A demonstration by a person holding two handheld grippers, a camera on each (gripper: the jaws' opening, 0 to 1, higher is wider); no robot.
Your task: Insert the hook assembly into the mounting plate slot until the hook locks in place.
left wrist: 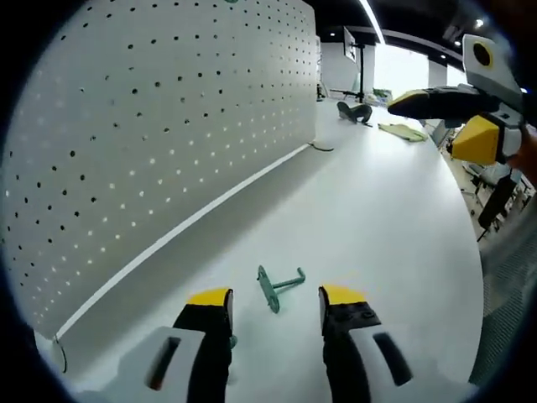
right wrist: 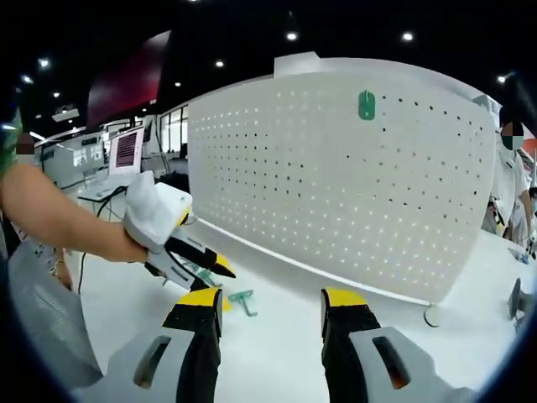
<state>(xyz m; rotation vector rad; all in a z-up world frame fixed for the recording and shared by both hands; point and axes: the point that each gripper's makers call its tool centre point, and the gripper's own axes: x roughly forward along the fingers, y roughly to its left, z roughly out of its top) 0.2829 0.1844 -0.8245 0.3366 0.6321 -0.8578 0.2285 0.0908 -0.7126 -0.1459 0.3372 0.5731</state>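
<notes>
The left tongs rise from the bottom of the left gripper view with jaws spread and nothing between them. Just beyond the tips, at lower centre, the green hook assembly lies flat on the white surface, untouched. In the right gripper view the right tongs also stand spread and empty at the bottom of the frame; the left tongs enter at lower left, carried by a person's hand, tips angled down close to the hook assembly lying on the surface. The right tongs appear at the upper right of the left gripper view, held well above the surface, jaws apart. A white pegboard stands upright along the surface; high on it, at upper centre of the right gripper view, sits a small green mounting plate, well apart from the hook. Judgement: the task is at its start. The hook is not yet picked up, nothing is inserted, and the grasp, lift, alignment with the plate slot and locking all remain. Room for movement looks ample: the surface between tongs and pegboard is bare around the hook, with stray items only at the far end, upper right of the left gripper view. The surface edge runs down the right of that view; the pegboard base bounds the left.
</notes>
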